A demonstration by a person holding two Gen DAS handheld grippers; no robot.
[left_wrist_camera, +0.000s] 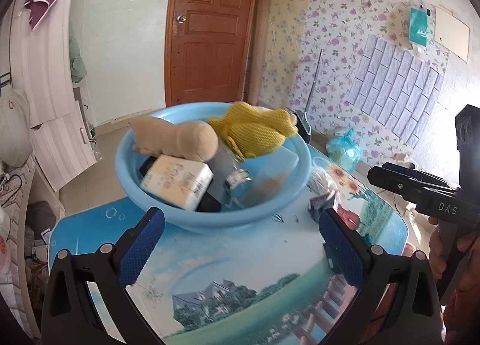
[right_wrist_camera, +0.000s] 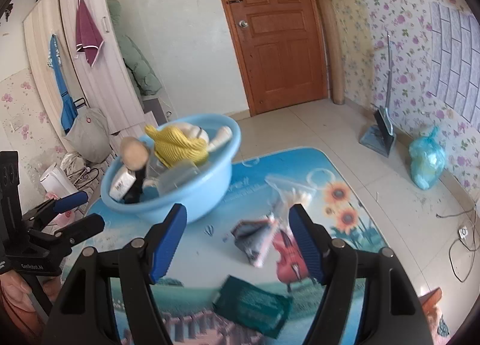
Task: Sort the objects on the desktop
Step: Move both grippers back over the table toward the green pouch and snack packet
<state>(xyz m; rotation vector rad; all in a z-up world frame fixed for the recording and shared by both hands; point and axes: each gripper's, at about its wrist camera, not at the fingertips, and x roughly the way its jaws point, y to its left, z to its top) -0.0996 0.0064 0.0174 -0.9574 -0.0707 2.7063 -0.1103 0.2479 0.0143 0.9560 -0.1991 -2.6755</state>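
Left wrist view, right claw marked "DAS", blue basin

One basin, two plush toys, perhaps three packets outside.

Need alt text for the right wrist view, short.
Open right tongs with blue pads hover over a picture-printed table, framing a small dark packet with a pink edge and a flat dark green packet lying nearer the camera. Behind sits a light blue plastic basin piled with a yellow knit cloth, a beige plush toy and a white box.
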